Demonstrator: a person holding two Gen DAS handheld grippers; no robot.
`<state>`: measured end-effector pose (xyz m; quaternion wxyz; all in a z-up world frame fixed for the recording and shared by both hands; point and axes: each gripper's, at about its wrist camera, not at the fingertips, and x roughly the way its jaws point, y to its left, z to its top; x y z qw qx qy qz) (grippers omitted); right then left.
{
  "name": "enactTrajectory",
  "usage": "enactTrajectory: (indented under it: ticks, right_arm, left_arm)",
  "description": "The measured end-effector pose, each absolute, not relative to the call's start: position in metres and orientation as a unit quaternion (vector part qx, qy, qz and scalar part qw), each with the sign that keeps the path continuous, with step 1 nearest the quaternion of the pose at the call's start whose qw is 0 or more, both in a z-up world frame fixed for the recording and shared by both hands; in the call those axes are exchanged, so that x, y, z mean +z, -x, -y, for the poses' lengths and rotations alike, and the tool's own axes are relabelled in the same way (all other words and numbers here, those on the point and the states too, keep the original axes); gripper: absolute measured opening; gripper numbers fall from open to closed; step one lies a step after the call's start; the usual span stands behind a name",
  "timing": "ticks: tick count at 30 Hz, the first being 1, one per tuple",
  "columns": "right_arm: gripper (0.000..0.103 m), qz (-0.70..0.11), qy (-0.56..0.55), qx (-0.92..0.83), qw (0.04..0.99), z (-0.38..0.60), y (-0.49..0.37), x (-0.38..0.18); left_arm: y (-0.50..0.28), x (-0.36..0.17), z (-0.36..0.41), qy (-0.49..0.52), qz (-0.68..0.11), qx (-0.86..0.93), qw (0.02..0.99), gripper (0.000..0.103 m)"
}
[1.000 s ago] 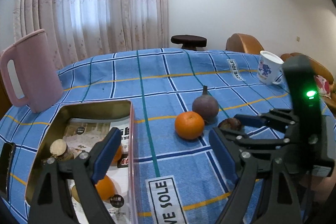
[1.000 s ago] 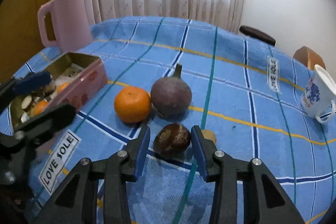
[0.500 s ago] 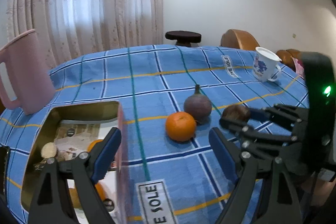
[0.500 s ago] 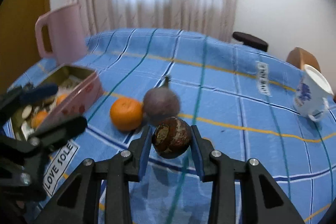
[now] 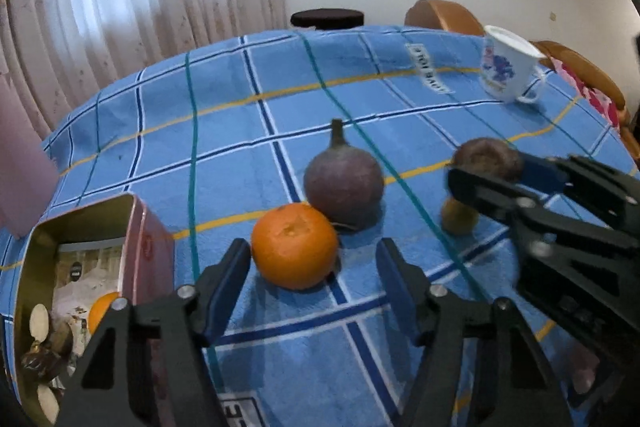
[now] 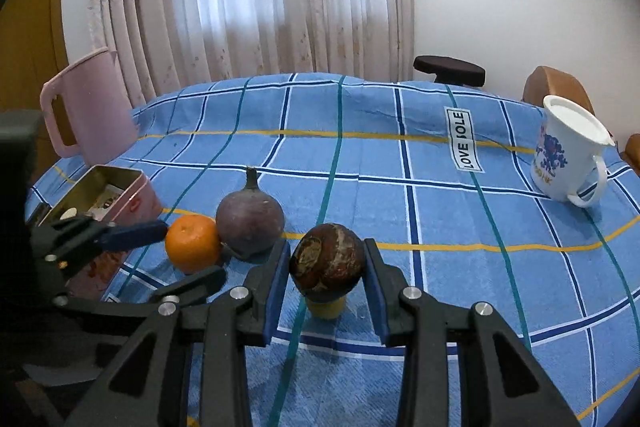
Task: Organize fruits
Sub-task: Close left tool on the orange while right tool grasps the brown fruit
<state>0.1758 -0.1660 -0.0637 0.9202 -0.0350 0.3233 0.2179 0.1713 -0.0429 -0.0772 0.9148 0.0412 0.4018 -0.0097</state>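
Note:
An orange lies on the blue checked cloth beside a purple stemmed fruit. My left gripper straddles the orange with its jaws closing. The left pad is almost at the peel and the right pad stands apart. My right gripper is shut on a brown round fruit and holds it just above the cloth, over a small yellow piece. The right wrist view shows the orange and the purple fruit to the left. The open tin at the left holds another orange and small items.
A pink jug stands at the far left behind the tin. A white mug with blue print sits near the table's right edge. Curtains, a dark stool and brown chairs lie beyond the table.
My left gripper has moved forward and down to the orange and its jaws have narrowed. My right gripper has shut on the brown fruit and lifted it off the cloth.

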Motion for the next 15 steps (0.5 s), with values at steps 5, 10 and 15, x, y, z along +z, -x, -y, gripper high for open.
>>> enactTrajectory:
  ticks: [5,10,15]
  right_arm:
    - [0.038,-0.315,0.034,0.221,0.922,0.167,-0.173,-0.063]
    - [0.038,-0.3,0.026,0.228,0.926,0.171,-0.168,-0.06]
    - [0.038,-0.284,0.019,0.236,0.929,0.175,-0.163,-0.055]
  left_arm:
    - [-0.176,-0.08,0.042,-0.038,-0.405,0.006,0.913,0.048]
    - [-0.169,-0.078,0.037,-0.015,-0.398,-0.013,0.917,0.048]
    - [-0.159,-0.071,0.033,-0.001,-0.375,-0.014,0.927,0.048]
